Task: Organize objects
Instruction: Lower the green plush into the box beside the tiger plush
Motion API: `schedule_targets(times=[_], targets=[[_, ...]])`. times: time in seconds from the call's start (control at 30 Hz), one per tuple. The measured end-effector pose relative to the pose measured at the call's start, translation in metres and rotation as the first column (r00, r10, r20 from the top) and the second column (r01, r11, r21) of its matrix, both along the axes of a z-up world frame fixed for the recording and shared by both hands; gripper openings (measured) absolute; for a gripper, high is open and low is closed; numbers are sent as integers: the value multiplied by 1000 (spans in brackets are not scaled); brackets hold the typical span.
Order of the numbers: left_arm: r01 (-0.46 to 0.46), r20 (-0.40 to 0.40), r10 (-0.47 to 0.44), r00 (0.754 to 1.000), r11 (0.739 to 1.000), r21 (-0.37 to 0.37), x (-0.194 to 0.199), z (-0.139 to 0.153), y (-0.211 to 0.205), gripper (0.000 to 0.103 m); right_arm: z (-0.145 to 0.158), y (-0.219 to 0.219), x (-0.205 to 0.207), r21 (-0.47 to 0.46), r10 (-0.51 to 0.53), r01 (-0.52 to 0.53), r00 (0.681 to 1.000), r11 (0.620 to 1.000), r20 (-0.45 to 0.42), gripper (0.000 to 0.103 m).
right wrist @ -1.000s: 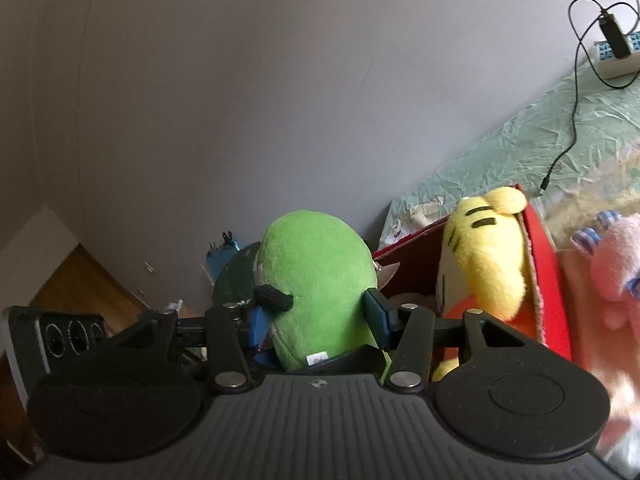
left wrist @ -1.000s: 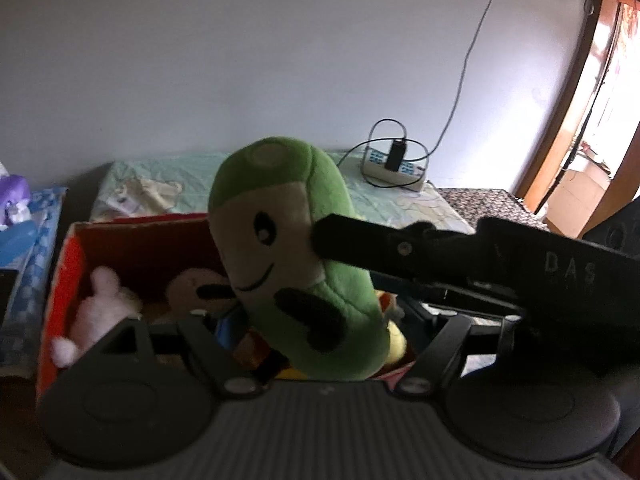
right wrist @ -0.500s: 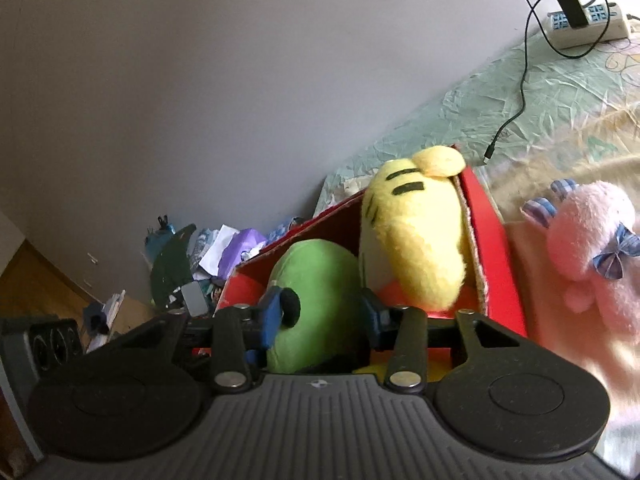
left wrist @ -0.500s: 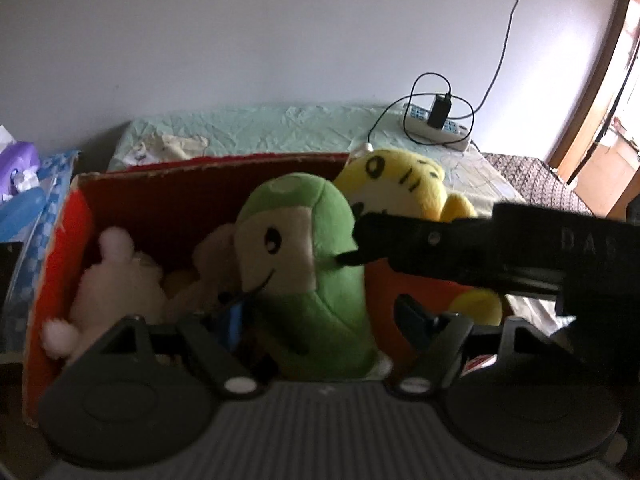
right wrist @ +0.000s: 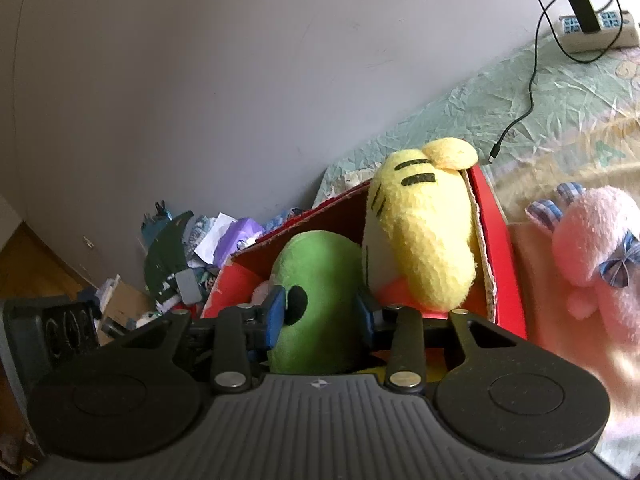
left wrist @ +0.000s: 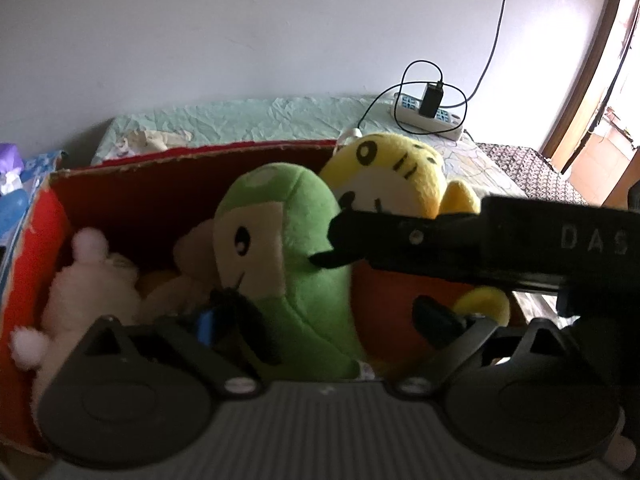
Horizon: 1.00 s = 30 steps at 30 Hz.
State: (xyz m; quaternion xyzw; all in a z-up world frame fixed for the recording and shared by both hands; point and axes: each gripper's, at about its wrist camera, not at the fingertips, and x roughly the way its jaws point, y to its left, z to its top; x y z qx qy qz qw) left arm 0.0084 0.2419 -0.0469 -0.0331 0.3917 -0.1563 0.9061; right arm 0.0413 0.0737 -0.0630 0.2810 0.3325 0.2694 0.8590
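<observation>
A green plush toy [left wrist: 288,248] stands upright in the red cardboard box [left wrist: 200,156], beside a yellow tiger plush [left wrist: 396,172]. My left gripper [left wrist: 320,324] is low in front of the toy. Its jaws are opening wide, with the toy's lower part between them and the right pad [left wrist: 436,320] clear of it. My right gripper [right wrist: 320,312] is closing, and its blue pads [right wrist: 274,312] press on both sides of the green plush toy [right wrist: 320,280]. One of its fingers [left wrist: 360,228] reaches in from the right against the toy's side.
A white and pink plush [left wrist: 80,280] lies at the box's left end. A pink plush with a blue bow [right wrist: 592,248] sits on the bed outside the box's wall [right wrist: 484,216]. A power strip with cable [left wrist: 432,116] lies at the bed's back. Clutter [right wrist: 180,256] piles on the floor.
The green plush toy came down from above the box into it. My left jaws spread apart off the toy, while my right jaws narrowed onto it.
</observation>
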Motion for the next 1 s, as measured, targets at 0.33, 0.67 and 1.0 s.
schedule_targets(times=[0.33,0.67,1.0], targets=[[-8,-67,4,998,998,-61,7,-9,7,98,-1,4,1,-43,17,-16,1000,999,19,40],[-17,-92,10,996,997,-79,8,-11,7,98,-2,5,0,-55,22,-20,999,998,27,41],[-24,-102,17,995,998,-66,8,-8,7,99,-1,7,-4,-52,23,-22,1000,998,21,41]])
